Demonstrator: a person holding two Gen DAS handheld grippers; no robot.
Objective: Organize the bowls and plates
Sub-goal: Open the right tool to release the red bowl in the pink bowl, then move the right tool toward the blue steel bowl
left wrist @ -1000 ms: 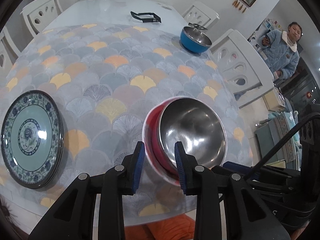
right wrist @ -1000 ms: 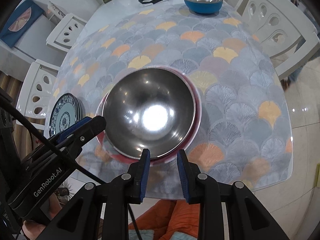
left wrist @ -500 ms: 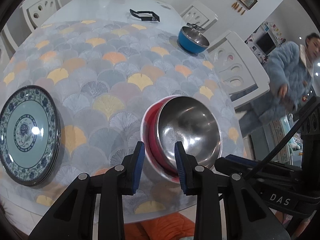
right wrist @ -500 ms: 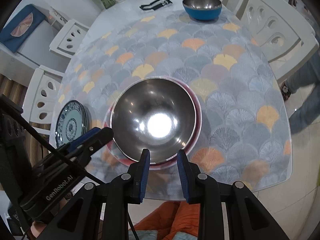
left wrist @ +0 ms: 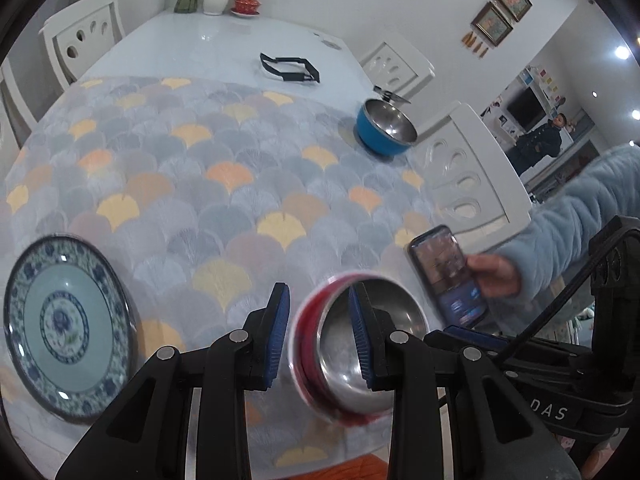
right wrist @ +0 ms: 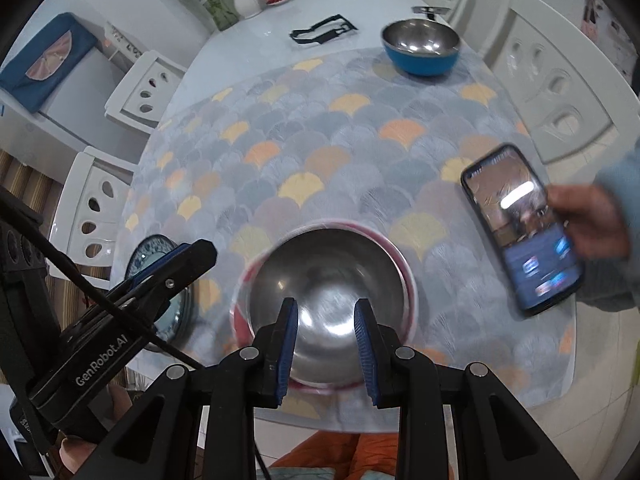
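Left view only: plates (left wrist: 66,320) are shown whole, stacked, white-green with a blue floral border, well to the left of the red bowl (left wrist: 336,368); framed pictures (left wrist: 500,12) hang on the wall far beyond it, and a distant standing person (left wrist: 538,144) is seen beyond and to the right. Right view only: the bowl is seen from almost straight above, the plates are mostly hidden behind the left gripper's body, and a blue-draped cabinet (right wrist: 44,60) stands far to the upper left. Both views: a phone (left wrist: 446,276) held in a hand (left wrist: 496,276) with a pale blue sleeve lies just right of the bowl; a blue bowl (left wrist: 386,132) sits well beyond it near the far edge of the fan-patterned mat (left wrist: 200,184). The red bowl rests on the mat near its front edge; red outside, pale rim, shiny steel inside with a glare spot, blurred; whether it is one bowl or two nested cannot be told. Left gripper (left wrist: 319,336): jaws narrowly apart, the bowl's left wall seen through the gap, no pad seen pressing. Right gripper (right wrist: 326,340): jaws narrowly apart over the bowl's near side, nothing gripped.
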